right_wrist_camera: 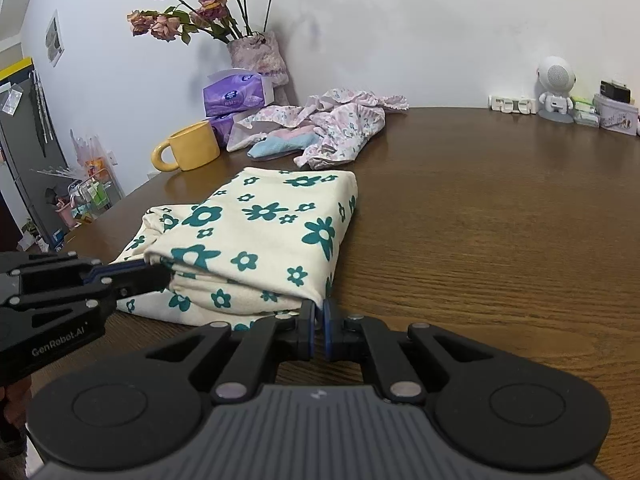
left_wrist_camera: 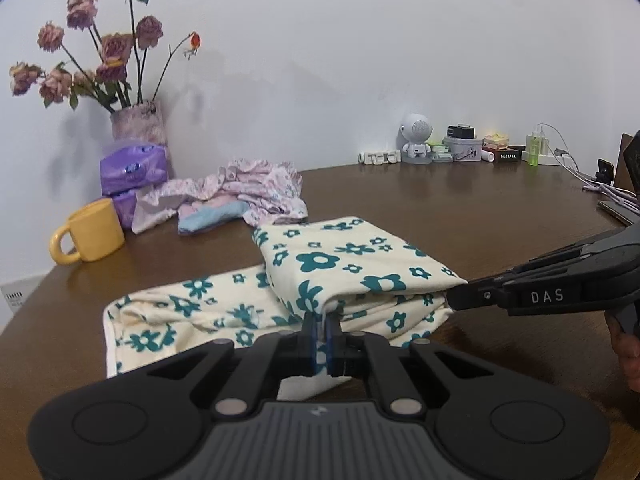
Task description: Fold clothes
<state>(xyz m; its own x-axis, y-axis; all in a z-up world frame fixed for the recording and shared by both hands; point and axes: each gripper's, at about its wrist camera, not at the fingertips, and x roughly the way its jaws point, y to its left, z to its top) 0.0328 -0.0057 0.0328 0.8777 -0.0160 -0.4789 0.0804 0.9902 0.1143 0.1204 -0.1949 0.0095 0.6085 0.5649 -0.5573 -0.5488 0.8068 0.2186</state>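
A cream cloth with teal flowers (left_wrist_camera: 340,264) (right_wrist_camera: 276,220) lies partly folded on the brown table, its top layer doubled over a flat lower layer. My left gripper (left_wrist_camera: 320,322) is shut on the near edge of the folded layer; it also shows at the left of the right wrist view (right_wrist_camera: 160,276), pinching that same edge. My right gripper (right_wrist_camera: 319,312) is shut on the cloth's near right corner, and from the left wrist camera it (left_wrist_camera: 454,300) reaches in from the right to that corner.
A crumpled pink floral garment (left_wrist_camera: 256,192) (right_wrist_camera: 340,128) and a light blue piece (left_wrist_camera: 212,218) lie behind the cloth. A yellow mug (left_wrist_camera: 90,232) (right_wrist_camera: 190,146), purple tissue packs (left_wrist_camera: 132,168), a vase of dried roses (left_wrist_camera: 138,120) and small items along the wall (left_wrist_camera: 460,148) stand further back. Cables (left_wrist_camera: 600,188) lie at right.
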